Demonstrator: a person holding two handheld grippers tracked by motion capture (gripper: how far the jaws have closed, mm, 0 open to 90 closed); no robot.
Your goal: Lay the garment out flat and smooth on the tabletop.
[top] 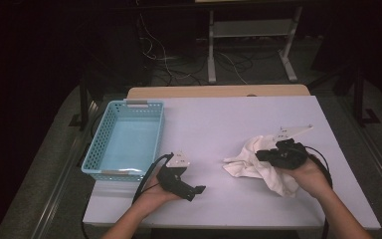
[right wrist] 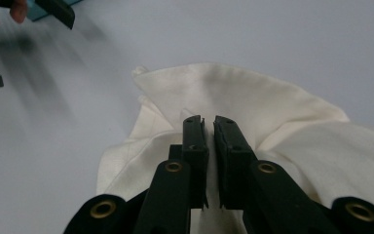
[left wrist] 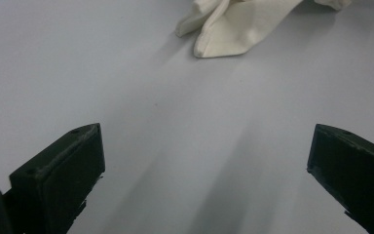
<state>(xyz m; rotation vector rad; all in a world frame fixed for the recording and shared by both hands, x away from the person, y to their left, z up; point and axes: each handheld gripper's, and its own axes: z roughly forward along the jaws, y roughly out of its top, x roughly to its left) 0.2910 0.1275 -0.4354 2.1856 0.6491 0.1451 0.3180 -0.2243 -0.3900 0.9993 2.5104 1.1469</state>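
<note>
My right gripper (right wrist: pixel 209 127) covers the fold of the white cloth (right wrist: pixel 253 102) it pinches, so how much fabric sits between the pads I can't tell. In the left gripper view the cloth (left wrist: pixel 233 24) runs off the top edge.

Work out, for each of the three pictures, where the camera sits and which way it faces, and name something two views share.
High view: above the person's side, looking forward and down on the white table, blue basket, cream cloth, both forearms, left gripper, right gripper.
Left gripper view: rides that gripper, looking along its wide-apart jaws across the table at the cloth's corner.
Right gripper view: looks along jaws pinched on a cloth fold, the other hand farther off.
Shared: the cloth, in all three.
</note>
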